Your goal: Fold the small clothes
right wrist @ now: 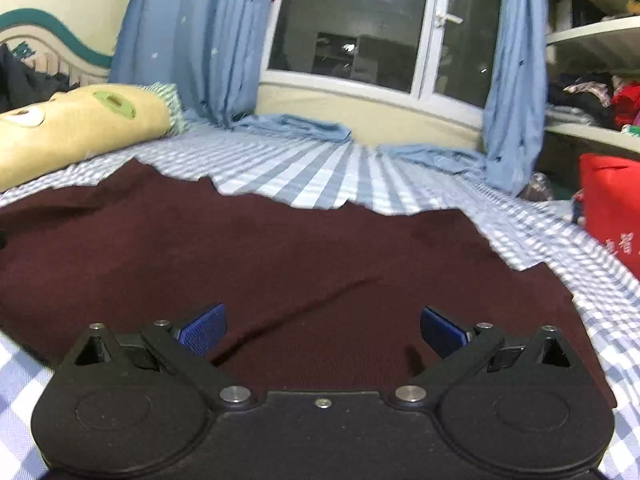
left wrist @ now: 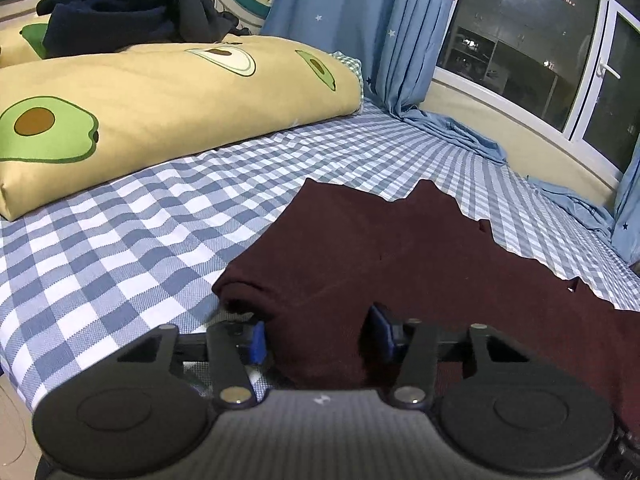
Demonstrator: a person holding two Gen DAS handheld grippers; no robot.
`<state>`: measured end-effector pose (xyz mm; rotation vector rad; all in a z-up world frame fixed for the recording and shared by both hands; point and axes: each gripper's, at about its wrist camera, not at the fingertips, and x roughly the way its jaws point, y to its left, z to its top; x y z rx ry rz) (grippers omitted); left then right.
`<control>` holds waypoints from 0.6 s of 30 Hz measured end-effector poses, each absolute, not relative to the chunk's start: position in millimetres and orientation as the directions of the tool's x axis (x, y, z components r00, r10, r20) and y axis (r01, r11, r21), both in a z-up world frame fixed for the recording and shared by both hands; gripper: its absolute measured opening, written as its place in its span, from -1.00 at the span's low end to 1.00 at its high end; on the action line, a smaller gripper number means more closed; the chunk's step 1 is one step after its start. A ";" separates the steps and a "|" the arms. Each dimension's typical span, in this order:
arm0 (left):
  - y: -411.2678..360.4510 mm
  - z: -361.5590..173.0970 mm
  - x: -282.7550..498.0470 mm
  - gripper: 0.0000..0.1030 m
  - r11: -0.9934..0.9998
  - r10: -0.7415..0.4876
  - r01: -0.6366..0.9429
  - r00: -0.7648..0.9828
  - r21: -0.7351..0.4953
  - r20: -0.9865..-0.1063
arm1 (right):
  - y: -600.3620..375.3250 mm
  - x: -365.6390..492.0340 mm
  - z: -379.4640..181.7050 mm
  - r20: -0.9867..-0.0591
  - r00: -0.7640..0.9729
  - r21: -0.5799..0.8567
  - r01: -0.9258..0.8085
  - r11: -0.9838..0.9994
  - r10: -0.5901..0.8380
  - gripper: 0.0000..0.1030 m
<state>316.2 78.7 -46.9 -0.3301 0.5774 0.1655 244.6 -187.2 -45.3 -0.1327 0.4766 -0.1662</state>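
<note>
A dark maroon garment [left wrist: 392, 248] lies spread on the blue-and-white checked bed sheet [left wrist: 132, 240]. It also fills the middle of the right wrist view [right wrist: 280, 264]. My left gripper [left wrist: 320, 340] sits at the garment's near left corner, its blue pads partly closed with a thick fold of the maroon cloth between them. My right gripper [right wrist: 322, 332] hovers low over the garment, jaws wide open and empty.
A yellow avocado-print pillow [left wrist: 160, 108] lies at the left with dark clothes [left wrist: 132, 4] piled behind it. Blue curtains [left wrist: 372, 32] and a window stand at the far side. A red bag [right wrist: 612, 208] and shelves are at the right.
</note>
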 end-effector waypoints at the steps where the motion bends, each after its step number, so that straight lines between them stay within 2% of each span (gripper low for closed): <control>1: 77.6 -47.0 316.2 0.02 0.935 0.065 -0.246 0.826 -0.254 -0.559 | -188.2 244.7 -46.5 -0.447 0.875 -0.158 0.126 0.979 -0.185 0.99; 2: 76.6 -46.6 316.5 -0.02 0.936 0.068 -0.247 0.828 -0.251 -0.557 | -188.8 244.8 -46.6 -0.447 0.876 -0.154 0.125 0.980 -0.182 0.99; 5: 76.4 -39.1 316.3 -0.40 0.935 0.049 -0.226 0.846 -0.274 -0.531 | -190.0 244.2 -47.5 -0.450 0.876 -0.142 0.122 0.982 -0.174 0.99; 6: 74.4 -33.5 316.3 -0.60 0.939 0.036 -0.205 0.857 -0.277 -0.514 | -191.0 243.4 -47.4 -0.450 0.877 -0.135 0.122 0.983 -0.171 0.99; 10: 59.9 -7.4 320.4 -0.65 0.964 0.008 -0.129 0.890 -0.234 -0.455 | -190.5 241.2 -44.4 -0.443 0.880 -0.138 0.125 0.983 -0.173 0.99; 15: 33.0 32.1 331.1 -0.67 0.982 -0.076 0.002 0.920 -0.190 -0.383 | -195.7 238.0 -37.2 -0.436 0.885 -0.146 0.111 0.983 -0.165 0.99; 18: 7.3 53.6 339.5 -0.67 0.985 -0.139 0.090 0.920 -0.149 -0.367 | -206.5 229.4 -29.7 -0.402 0.897 -0.140 0.138 0.981 -0.183 0.99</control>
